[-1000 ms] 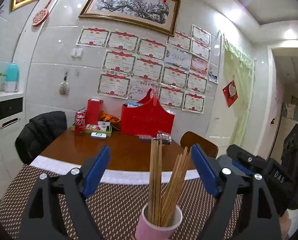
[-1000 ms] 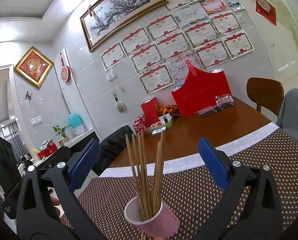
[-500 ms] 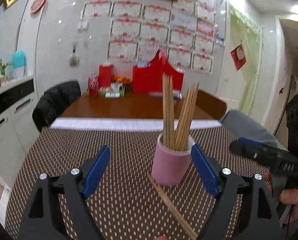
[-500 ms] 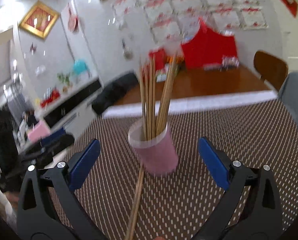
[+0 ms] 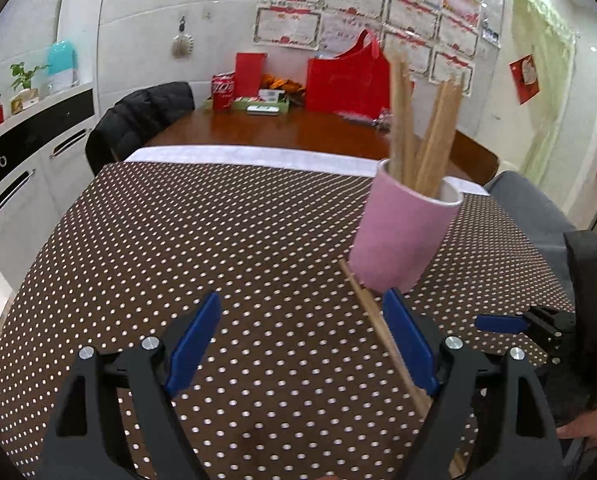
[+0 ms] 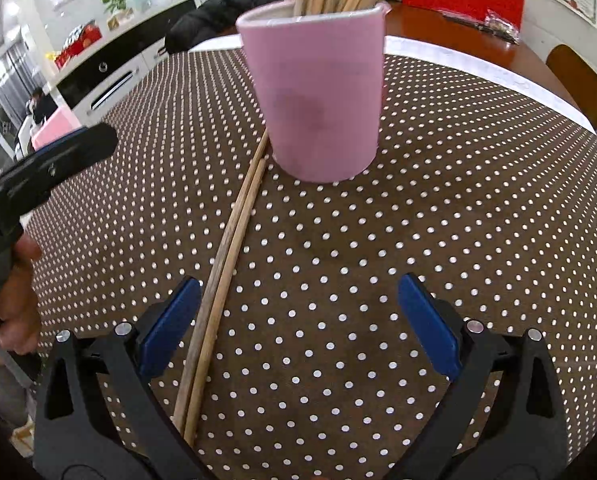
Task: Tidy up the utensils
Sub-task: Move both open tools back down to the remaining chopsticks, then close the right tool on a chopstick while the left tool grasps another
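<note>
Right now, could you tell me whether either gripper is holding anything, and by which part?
Nothing is held. The left gripper and right gripper are both open above the chopsticks.

Table under a brown dotted cloth, with a cup and loose chopsticks

The brown polka-dot tablecloth carries a pink cup of chopsticks, standing upright ahead of the right claw and centred on its gap. A loose pair of chopsticks lies flat on the cloth, running from the cup's base back past the claw's left-hand finger. Beyond the cloth's white border, bare wooden tabletop.
</note>
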A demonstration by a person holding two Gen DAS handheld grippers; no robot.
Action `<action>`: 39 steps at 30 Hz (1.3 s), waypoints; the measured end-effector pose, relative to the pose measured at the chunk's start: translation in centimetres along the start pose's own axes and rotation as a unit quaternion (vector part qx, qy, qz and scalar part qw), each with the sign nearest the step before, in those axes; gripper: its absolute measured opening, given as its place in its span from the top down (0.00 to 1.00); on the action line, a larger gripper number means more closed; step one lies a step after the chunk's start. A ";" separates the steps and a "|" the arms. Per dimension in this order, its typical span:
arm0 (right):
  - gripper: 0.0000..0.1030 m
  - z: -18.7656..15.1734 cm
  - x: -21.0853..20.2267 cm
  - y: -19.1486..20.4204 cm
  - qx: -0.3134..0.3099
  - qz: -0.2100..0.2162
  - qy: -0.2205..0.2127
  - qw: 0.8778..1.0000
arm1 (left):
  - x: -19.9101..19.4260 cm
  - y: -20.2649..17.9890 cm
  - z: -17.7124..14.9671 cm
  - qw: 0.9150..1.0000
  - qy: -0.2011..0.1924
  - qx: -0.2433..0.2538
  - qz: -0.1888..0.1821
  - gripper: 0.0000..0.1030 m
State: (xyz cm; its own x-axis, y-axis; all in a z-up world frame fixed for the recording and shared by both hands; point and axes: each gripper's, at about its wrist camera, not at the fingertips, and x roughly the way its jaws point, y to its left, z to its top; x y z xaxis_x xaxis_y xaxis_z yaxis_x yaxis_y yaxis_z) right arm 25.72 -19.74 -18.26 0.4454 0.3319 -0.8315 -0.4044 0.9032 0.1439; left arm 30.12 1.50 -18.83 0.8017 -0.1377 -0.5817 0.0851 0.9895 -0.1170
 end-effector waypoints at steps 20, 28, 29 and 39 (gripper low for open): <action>0.12 -0.4 1.7 3.4 -0.070 -0.077 0.009 0.994 | 0.3 0.4 -0.4 1.000 0.014 0.006 0.009 0.21; 0.22 -0.3 0.7 -0.1 -0.028 -0.061 0.009 0.998 | 1.0 -2.1 -1.5 0.998 0.050 0.020 -0.018 0.21; 0.22 -0.3 0.6 -0.3 -0.028 -0.058 0.008 0.998 | 1.0 -3.1 -1.8 0.998 0.056 0.029 -0.017 0.21; 0.21 -1.1 -0.7 -3.2 -0.013 -0.009 0.008 1.000 | 2.6 -7.5 -6.1 0.992 0.115 0.057 -0.002 0.21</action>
State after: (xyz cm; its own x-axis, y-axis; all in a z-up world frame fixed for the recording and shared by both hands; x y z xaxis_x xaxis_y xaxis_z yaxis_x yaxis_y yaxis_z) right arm 25.87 -23.15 -18.74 0.4407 0.3115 -0.8419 -0.4178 0.9013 0.1148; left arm 27.89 -6.53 -24.38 0.6463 -0.1352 -0.7510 0.1652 0.9856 -0.0353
